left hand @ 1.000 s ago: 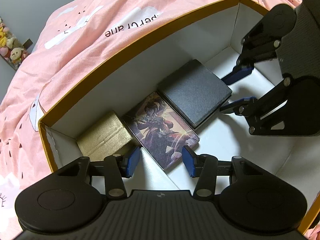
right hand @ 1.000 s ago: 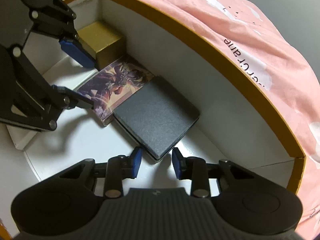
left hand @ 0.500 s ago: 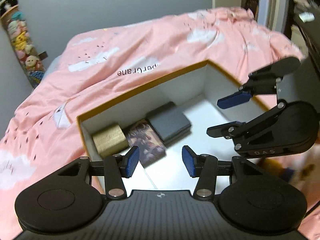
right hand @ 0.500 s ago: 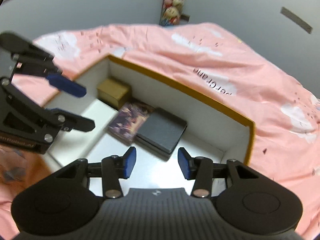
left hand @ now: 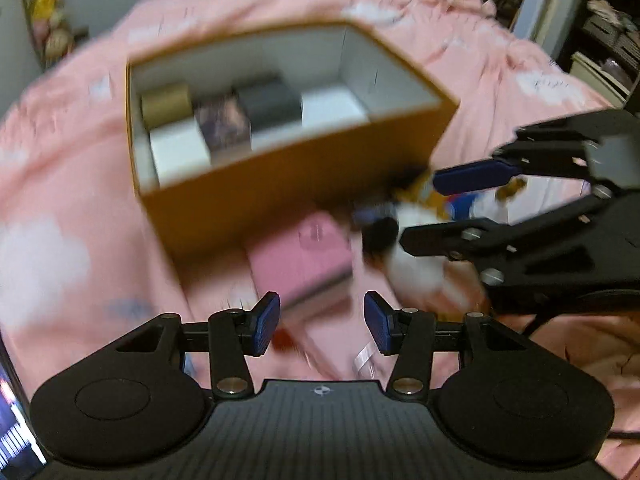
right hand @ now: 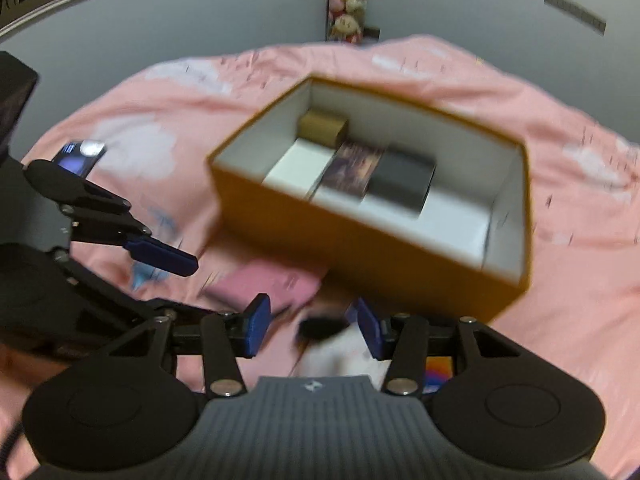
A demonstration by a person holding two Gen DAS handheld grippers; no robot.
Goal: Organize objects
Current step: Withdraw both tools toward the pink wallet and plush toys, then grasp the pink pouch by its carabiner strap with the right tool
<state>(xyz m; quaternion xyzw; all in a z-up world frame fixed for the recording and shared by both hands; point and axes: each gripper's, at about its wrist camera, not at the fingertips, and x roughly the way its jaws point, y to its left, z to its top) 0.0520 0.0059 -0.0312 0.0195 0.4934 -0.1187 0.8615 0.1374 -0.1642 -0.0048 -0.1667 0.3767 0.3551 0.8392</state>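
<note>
both the left gripper (left hand: 320, 326) and right gripper (right hand: 310, 326) gape, holding nothing. the pink box (left hand: 298, 254) lies on the bedspread (right hand: 580, 320) just beside the brown box (left hand: 280, 184); probably light, stiff cardboard (blurred), best pinched across its narrow sides.

Honestly nothing's readable here, way too much motion blur. The pink box (left hand: 300, 256) just in front of the orange box (left hand: 280, 184) has dark markings, but they're smeared.
</note>
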